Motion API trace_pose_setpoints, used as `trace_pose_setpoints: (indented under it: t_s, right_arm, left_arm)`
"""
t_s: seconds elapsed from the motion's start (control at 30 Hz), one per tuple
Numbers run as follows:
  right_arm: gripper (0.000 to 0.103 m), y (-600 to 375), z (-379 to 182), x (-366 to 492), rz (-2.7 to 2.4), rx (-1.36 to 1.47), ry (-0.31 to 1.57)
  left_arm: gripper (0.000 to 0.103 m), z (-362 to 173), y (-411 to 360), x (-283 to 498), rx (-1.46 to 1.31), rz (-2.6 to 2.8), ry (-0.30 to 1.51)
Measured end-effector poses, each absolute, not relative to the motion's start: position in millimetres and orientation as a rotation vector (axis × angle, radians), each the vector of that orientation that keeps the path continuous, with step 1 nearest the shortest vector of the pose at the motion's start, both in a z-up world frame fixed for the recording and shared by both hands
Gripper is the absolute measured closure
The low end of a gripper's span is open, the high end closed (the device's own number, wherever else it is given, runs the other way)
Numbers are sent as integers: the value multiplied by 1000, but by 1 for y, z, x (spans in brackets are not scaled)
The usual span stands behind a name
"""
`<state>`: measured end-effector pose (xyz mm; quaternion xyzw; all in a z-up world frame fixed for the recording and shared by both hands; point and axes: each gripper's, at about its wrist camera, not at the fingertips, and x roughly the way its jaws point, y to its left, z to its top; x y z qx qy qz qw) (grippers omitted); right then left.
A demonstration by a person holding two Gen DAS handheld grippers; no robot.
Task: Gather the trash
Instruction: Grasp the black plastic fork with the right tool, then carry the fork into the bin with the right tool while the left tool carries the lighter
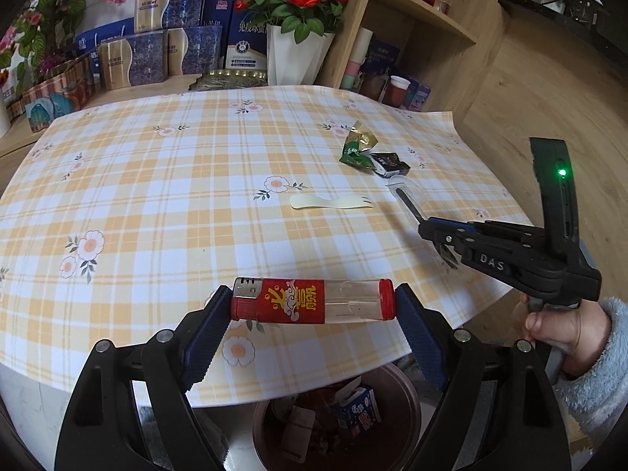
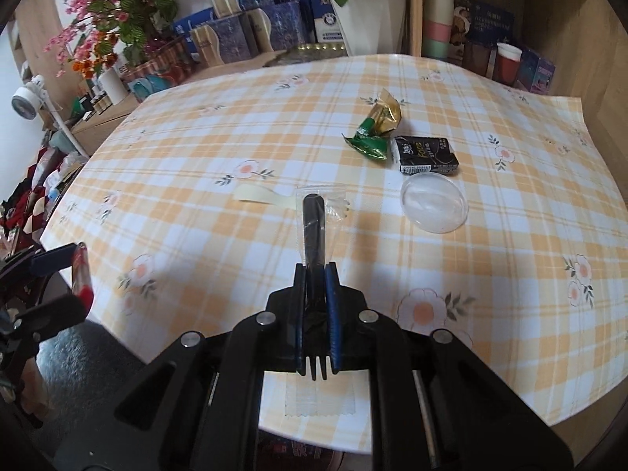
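Left gripper (image 1: pixel 314 306), jaws spread wide, clamps a red lighter (image 1: pixel 313 300) end to end above the table's near edge; right gripper (image 2: pixel 316 274), jaws nearly closed, pinches a black plastic fork in its clear wrapper (image 2: pixel 314 223). Below the edge stands the trash bin (image 1: pixel 410 396), already holding litter. Both loads are best carried clear of the tablecloth (image 1: pixel 157 196) and centred over the bin before release, since the lighter's end-on grip could slip.
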<state>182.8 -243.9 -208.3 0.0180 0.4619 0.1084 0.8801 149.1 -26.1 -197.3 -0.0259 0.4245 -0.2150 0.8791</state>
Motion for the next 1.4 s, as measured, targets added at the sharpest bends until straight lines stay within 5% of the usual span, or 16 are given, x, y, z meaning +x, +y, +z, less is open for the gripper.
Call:
trace_pose_setpoints:
  t_s: [0.57, 1.33, 1.4]
  right_arm:
    - [89, -226, -187, 90, 326, 10, 938]
    - [88, -201, -306, 48, 376, 72, 1290]
    - [68, -205, -305, 50, 356, 95, 1281]
  left_arm:
    - [22, -179, -7, 86, -62, -443, 847]
    - [22, -207, 6, 64, -97, -429, 914]
    - [22, -209, 7, 64, -98, -428, 918]
